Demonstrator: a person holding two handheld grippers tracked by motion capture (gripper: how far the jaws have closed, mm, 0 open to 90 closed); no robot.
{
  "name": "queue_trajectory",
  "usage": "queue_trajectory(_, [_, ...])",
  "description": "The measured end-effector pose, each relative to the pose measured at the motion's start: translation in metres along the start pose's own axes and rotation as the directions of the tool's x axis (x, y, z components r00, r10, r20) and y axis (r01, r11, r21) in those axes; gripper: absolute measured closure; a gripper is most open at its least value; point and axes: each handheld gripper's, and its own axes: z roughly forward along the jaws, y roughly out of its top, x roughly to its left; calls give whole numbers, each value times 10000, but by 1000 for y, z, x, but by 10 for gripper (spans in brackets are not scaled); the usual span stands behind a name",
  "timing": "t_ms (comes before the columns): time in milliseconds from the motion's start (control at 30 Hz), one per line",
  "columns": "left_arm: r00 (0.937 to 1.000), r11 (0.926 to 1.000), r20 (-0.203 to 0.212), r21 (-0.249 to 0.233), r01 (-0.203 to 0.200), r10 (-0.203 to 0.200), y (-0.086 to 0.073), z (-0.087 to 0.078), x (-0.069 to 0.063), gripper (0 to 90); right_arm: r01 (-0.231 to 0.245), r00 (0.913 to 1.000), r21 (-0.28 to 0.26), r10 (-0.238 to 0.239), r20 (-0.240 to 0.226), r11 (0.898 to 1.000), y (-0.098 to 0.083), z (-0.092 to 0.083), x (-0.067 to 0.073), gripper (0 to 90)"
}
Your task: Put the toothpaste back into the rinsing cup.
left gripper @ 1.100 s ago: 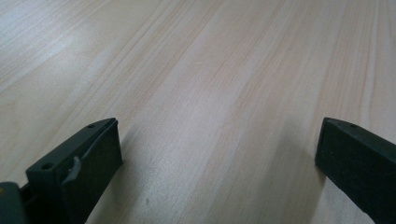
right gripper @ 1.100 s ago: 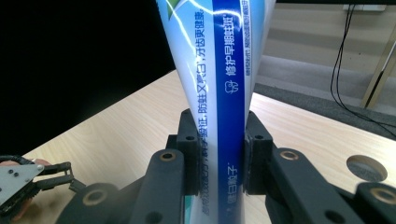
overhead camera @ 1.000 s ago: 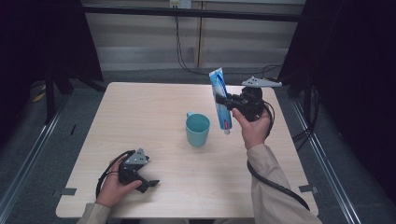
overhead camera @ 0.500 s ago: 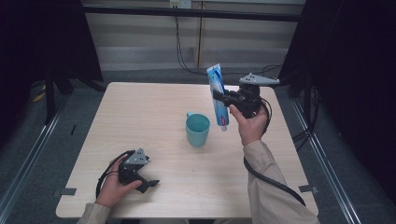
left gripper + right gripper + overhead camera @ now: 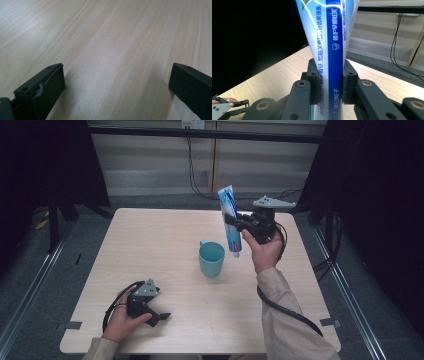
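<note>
A blue and white toothpaste tube [image 5: 230, 220] hangs nearly upright in the air, cap end down, just right of and above a teal mug [image 5: 211, 259] that stands mid-table. My right gripper [image 5: 234, 220] is shut on the tube's middle; in the right gripper view the jaws squeeze the tube [image 5: 329, 50] from both sides, the right gripper [image 5: 329, 82] pointing at the table's far side. My left gripper [image 5: 160, 316] rests on the table near the front left edge, held by a hand, with its jaws wide apart and nothing between them; the left gripper [image 5: 117, 82] faces bare wood.
The light wooden table [image 5: 150, 250] has dark floor around it, with metal rails on the left and right. Cables hang down the wall behind the table. A cable trails from each gripper.
My right gripper has carried the tube a little to the left and toward the mug, keeping it upright. The left gripper has stayed in place.
</note>
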Motion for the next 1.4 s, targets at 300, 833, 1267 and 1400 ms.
queue_trajectory(300, [10000, 10000, 2, -3, 2, -2, 0, 0, 0, 0, 51, 10000, -86, -51, -8, 9999, 2, 6, 1, 740])
queue_trajectory(833, [10000, 10000, 0, -2, -1, 1, 0, 0, 0, 0, 159, 9997, -19, -160, -196, 9999, 2, 21, 6, 739])
queue_trajectory(1267, [10000, 10000, 1, 4, -9, 9, 0, 0, 0, 0, 174, 9995, -173, -179, -253, 9997, 2, 30, 8, 739])
queue_trajectory(1400, [10000, 10000, 2, 9, -11, 11, 0, 0, 0, 0, 212, 9994, -133, -216, -263, 9997, 2, 34, 9, 739])
